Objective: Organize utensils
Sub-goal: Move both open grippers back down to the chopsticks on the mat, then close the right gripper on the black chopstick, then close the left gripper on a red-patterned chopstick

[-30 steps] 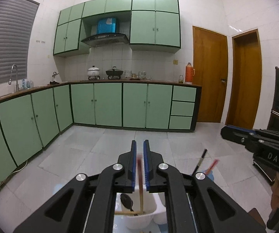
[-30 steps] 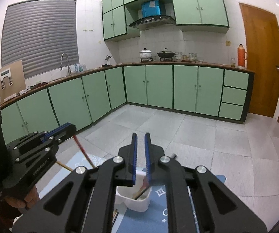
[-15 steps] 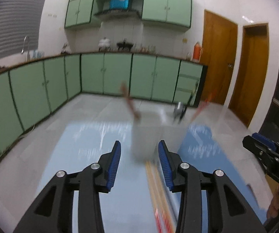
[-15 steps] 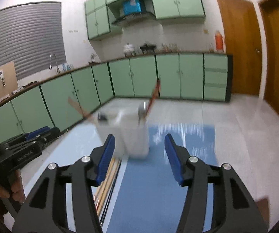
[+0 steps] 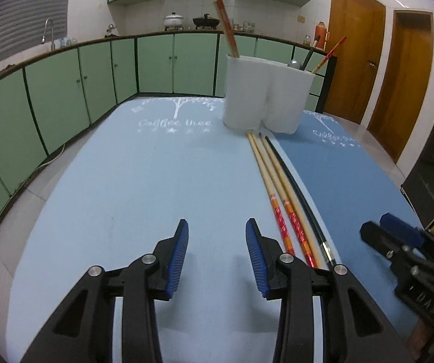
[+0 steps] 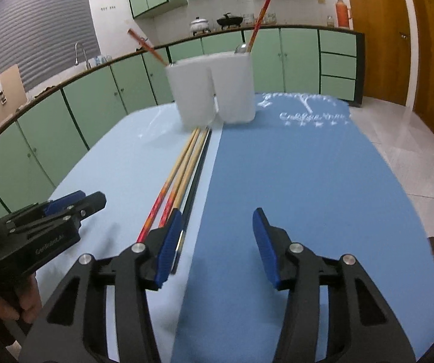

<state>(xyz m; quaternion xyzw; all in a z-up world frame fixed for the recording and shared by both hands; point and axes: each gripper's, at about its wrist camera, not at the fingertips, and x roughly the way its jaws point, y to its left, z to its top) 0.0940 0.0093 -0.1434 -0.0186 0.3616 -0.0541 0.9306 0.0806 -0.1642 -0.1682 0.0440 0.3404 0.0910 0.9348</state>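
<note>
A white two-compartment holder [image 5: 265, 96] [image 6: 214, 90] stands at the far end of the table where the two mats meet. Red-ended chopsticks [image 5: 226, 30] [image 6: 259, 18] and a spoon [image 5: 294, 63] [image 6: 241, 48] stick out of it. Two wooden chopsticks [image 5: 274, 181] [image 6: 183, 169] and a black one [image 5: 295, 181] [image 6: 199, 169] lie side by side in front of it. My left gripper [image 5: 216, 224] is open and empty, low over the light mat, left of their red ends. My right gripper [image 6: 217, 211] is to their right, its jaws closing with nothing between them.
The table carries a light blue mat [image 5: 126, 181] and a darker blue mat [image 6: 307, 181]. Green kitchen cabinets [image 5: 66, 84] run behind and to the left, wooden doors [image 5: 356, 54] at the right. A hand [image 6: 26, 299] holds the left gripper's handle.
Both grippers were shut above the holder, the left on a chopstick. They have opened, pulled back and sunk close to the mats. The holder now stands far ahead of them.
</note>
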